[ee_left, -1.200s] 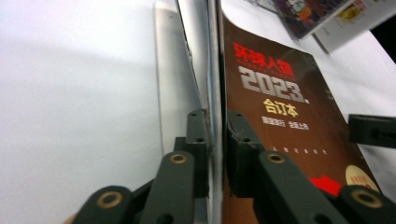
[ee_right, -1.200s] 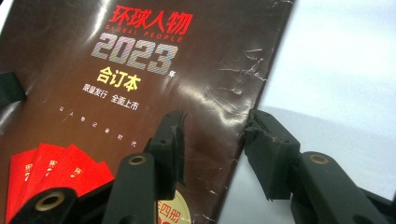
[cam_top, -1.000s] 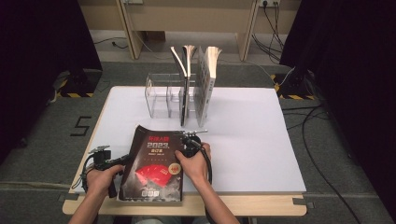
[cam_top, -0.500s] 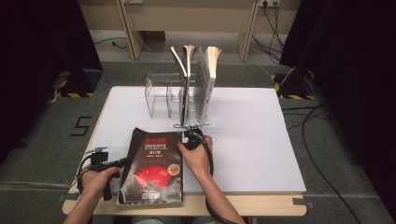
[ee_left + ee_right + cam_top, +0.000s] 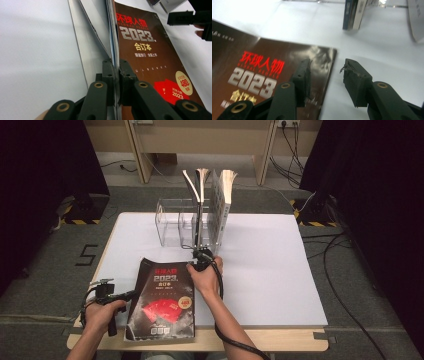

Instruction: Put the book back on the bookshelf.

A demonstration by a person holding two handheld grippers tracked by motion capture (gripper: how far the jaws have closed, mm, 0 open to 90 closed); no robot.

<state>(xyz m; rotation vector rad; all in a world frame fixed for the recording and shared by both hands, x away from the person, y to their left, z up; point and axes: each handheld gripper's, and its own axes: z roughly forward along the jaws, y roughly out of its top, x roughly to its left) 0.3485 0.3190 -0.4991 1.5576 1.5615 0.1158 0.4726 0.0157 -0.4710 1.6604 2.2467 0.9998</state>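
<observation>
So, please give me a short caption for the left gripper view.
Left gripper shut on the edge of a dark magazine lying on the white table.

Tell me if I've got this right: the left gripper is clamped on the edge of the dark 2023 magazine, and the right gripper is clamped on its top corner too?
Not quite. The left gripper is clamped on the magazine edge, but the right gripper is not: its jaws stand open over the top corner, gripping nothing, as the right gripper view shows.

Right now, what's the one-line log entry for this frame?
left gripper: shut on magazine edge | right gripper: open, over magazine's far right corner | rack: books upright
</observation>
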